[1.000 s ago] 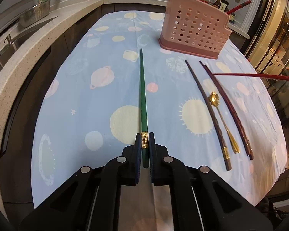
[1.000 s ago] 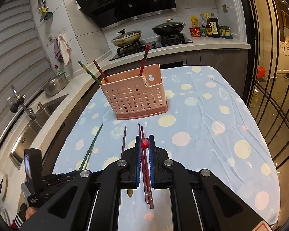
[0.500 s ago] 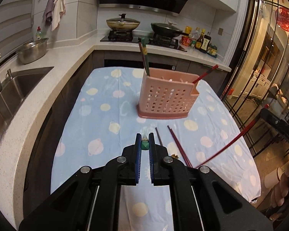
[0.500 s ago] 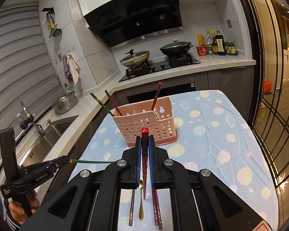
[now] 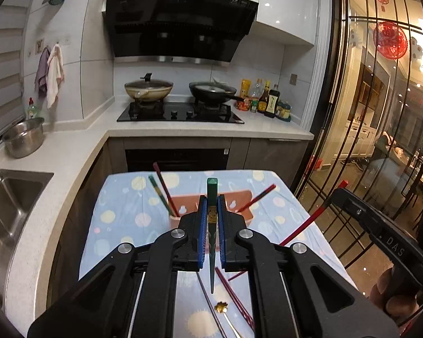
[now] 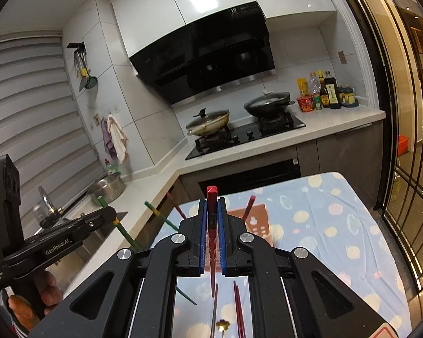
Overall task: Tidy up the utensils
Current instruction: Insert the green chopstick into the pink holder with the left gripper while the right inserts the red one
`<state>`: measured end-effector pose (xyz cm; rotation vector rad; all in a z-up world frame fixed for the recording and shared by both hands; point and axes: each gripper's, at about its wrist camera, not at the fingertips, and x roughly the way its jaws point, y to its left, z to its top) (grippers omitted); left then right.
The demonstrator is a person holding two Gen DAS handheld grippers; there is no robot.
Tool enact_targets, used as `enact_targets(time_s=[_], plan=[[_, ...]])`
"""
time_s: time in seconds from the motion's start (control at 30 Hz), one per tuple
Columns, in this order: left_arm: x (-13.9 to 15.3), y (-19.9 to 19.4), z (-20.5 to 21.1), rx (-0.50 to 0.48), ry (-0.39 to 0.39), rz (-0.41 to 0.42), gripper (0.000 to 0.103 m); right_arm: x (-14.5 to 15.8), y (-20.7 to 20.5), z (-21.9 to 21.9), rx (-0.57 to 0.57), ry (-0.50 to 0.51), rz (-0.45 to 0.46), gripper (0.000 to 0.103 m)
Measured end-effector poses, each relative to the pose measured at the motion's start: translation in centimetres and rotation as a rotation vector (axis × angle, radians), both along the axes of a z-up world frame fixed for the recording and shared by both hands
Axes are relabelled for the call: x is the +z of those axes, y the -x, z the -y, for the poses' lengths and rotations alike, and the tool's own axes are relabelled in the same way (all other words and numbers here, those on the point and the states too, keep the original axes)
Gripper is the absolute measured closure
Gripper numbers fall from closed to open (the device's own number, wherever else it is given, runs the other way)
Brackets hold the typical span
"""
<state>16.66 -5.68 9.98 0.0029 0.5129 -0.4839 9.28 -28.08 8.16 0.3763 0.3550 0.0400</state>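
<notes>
We hold: left tongs pinching green chopstick; right tongs pinching red chopstick (pink holder beyond).

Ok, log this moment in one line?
left gripper: shut on green chopstick | right gripper: shut on red chopstick | pink caddy: ahead

two grippers, left and right, each hold one chopstick, one green and one red. one pink basket has three chopsticks in it; three more chopsticks and one gold spoon lie on the cloth. two pans, one steel bowl.
</notes>
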Motion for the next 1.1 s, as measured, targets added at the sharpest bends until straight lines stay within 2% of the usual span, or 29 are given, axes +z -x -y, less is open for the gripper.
enact_targets(time_s=[0.27,0.43,0.57,0.7,0.9,1.1], plan=[[5.9,-2.4,1.8,0.013,0.041,0.151,0.096,4.3,-2.6,1.8,-0.052,-0.017,0.115,0.096],[7.2,-4.5,3.1,0.031,0.024,0.205,0.096,5.3,-5.0,2.7,-0.079,-0.032,0.138,0.096],[6.4,-5.9,4.1,0.047,-0.015,0.209,0.096,5.1,-7.1,2.8,-0.096,-0.042,0.133,0.096],[4.9,-7.3,3.8,0.049,-0.015,0.18,0.096,3.9,-9.0,2.4,-0.103,-0.033,0.111,0.096],[2.4,-9.1,3.3,0.066,-0.02,0.129,0.096,0.7,-11.7,1.7,-0.093,-0.014,0.014,0.096],[-0.2,-9.6,3.6,0.066,-0.051,0.072,0.096,-2.2,-12.3,0.9,-0.073,-0.006,-0.074,0.095]])
